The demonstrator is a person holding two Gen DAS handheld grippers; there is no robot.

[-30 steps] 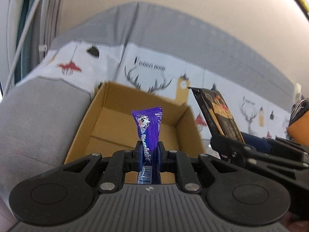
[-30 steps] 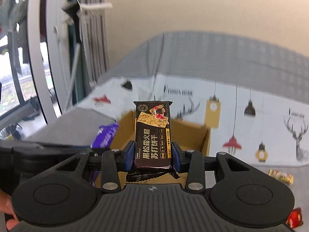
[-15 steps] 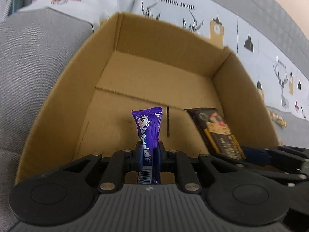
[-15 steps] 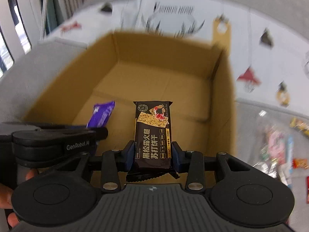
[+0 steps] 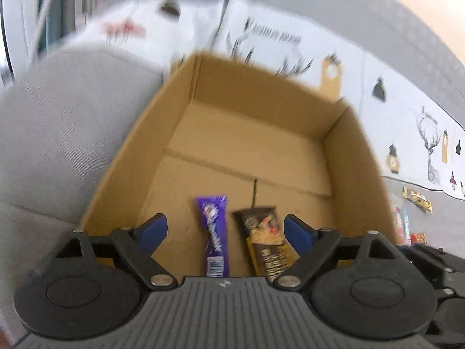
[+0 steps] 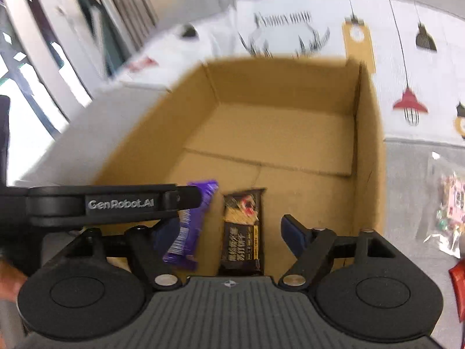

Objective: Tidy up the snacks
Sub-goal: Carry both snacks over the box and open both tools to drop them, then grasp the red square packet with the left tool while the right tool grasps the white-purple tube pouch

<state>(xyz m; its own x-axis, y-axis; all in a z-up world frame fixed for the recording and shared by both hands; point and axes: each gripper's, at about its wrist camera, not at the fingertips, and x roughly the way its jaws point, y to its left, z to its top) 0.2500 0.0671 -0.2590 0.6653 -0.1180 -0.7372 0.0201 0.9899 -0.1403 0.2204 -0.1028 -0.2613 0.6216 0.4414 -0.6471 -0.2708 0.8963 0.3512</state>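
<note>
An open cardboard box [image 5: 128,157] [image 6: 369,133] sits on a grey sofa. A purple snack bar [image 5: 214,235] [image 6: 189,226] and a black cracker pack [image 5: 266,244] [image 6: 242,229] lie side by side on the box floor near its front wall. My left gripper [image 5: 225,232] is open and empty, just above them. My right gripper [image 6: 229,235] is open and empty, above the cracker pack. The left gripper's black body [image 6: 101,203] crosses the left of the right wrist view and hides part of the purple bar.
A printed white cloth [image 5: 377,67] [image 6: 407,43] covers the sofa back behind the box. Several loose snacks [image 5: 415,200] [image 6: 450,203] lie on the grey seat right of the box. A window frame and curtain [image 6: 43,58] stand at the left.
Both grippers have opened and let go of their snacks. The purple bar and the cracker pack now lie on the box floor. Both grippers have pulled back and up a little.
</note>
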